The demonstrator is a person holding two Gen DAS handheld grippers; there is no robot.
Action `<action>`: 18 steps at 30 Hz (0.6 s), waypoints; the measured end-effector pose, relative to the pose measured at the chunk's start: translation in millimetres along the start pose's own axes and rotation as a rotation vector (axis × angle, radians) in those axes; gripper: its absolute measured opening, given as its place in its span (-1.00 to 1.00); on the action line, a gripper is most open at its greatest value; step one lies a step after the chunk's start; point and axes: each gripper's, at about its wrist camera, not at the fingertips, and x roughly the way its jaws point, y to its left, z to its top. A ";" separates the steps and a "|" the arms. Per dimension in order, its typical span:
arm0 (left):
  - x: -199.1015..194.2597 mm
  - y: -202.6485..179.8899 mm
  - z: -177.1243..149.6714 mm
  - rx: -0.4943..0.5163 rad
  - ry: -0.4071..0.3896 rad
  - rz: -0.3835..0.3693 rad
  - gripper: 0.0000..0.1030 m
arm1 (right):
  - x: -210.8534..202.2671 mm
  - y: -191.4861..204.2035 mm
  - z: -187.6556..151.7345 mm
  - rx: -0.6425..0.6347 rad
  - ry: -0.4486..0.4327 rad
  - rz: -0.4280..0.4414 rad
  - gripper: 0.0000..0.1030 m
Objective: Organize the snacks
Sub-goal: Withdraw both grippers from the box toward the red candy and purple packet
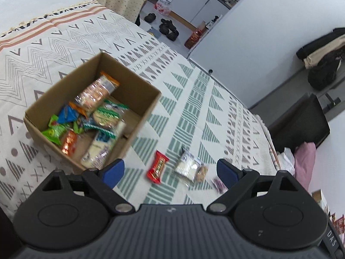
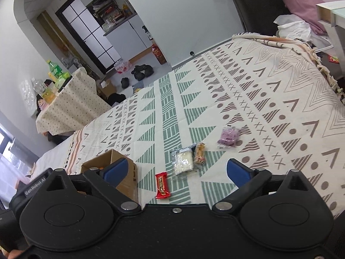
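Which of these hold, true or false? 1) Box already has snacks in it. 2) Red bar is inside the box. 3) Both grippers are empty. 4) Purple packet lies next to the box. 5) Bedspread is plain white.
1) True: the cardboard box holds several wrapped snacks.
2) False: the red bar lies on the bedspread, outside the box.
3) True: left gripper and right gripper stand open with nothing between the pads.
4) False: the purple packet is the loose snack farthest from the box.
5) False: it is patterned with green and grey-brown shapes.
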 end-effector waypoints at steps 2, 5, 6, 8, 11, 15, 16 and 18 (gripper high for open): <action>1.4 -4.5 -5.7 0.014 0.005 0.005 0.78 | -3.2 -5.4 0.9 -0.003 -0.002 0.004 0.94; 5.4 -7.6 -10.4 0.022 0.021 0.017 0.78 | -6.2 -15.4 0.4 -0.001 -0.001 0.008 1.00; 6.6 -8.3 -10.9 0.025 0.023 0.019 0.78 | -6.6 -18.8 0.0 0.001 0.001 0.009 1.00; 10.0 -10.0 -12.1 0.034 0.025 0.028 0.78 | -6.6 -25.6 -1.3 0.005 0.007 0.010 1.00; 17.7 -12.2 -13.0 0.044 0.035 0.038 0.78 | -4.2 -35.4 -3.3 0.006 0.017 0.007 1.00; 30.0 -15.4 -14.3 0.060 0.045 0.049 0.78 | 0.3 -49.4 -3.7 0.011 0.025 0.006 1.00; 32.9 -16.5 -14.4 0.065 0.043 0.052 0.78 | 1.8 -52.6 -3.3 0.013 0.025 0.003 1.00; 40.0 -19.8 -13.8 0.084 0.036 0.053 0.78 | 4.4 -58.8 -2.6 0.016 0.024 -0.001 1.00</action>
